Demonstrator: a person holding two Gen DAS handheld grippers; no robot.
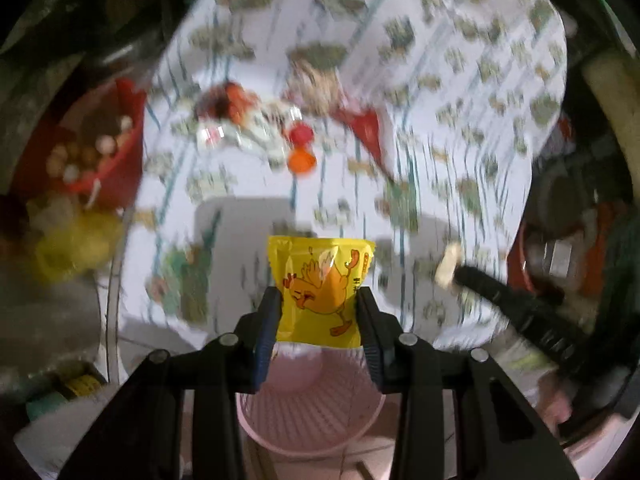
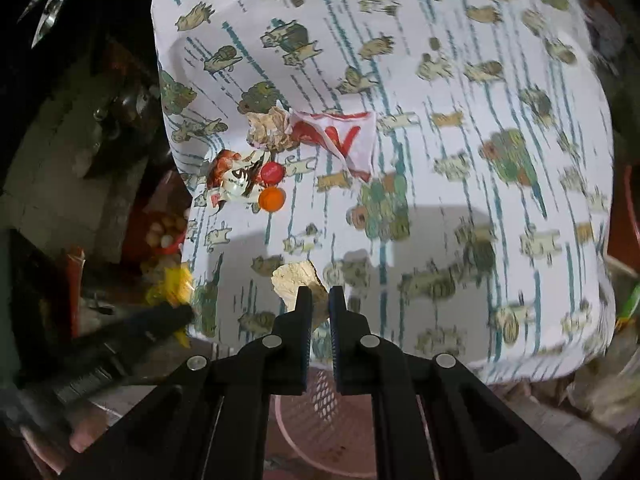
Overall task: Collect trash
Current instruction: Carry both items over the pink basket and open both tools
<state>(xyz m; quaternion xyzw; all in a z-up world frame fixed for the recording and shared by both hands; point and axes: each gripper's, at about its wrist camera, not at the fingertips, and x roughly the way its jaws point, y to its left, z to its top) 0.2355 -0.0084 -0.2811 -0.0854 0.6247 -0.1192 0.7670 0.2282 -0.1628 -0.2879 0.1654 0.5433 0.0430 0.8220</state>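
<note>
My left gripper (image 1: 318,296) is shut on a yellow snack packet (image 1: 320,280) with a cartoon chick, held above a pink mesh basket (image 1: 312,420). My right gripper (image 2: 320,292) is shut on a beige crumpled paper scrap (image 2: 292,278) over the same basket (image 2: 320,412), which stands below the table's near edge. On the patterned tablecloth (image 2: 440,80) lie a crumpled brown paper (image 2: 268,128), a red-and-white wrapper (image 2: 344,136), a clear printed wrapper (image 2: 236,180), a red cap (image 2: 272,172) and an orange cap (image 2: 272,199). The left wrist view is blurred.
A red bowl (image 1: 100,148) of small round items sits off the table's left side, among dark clutter. Each gripper shows in the other's view: the right one (image 1: 456,276) with its scrap, the left one (image 2: 180,312) with the yellow packet.
</note>
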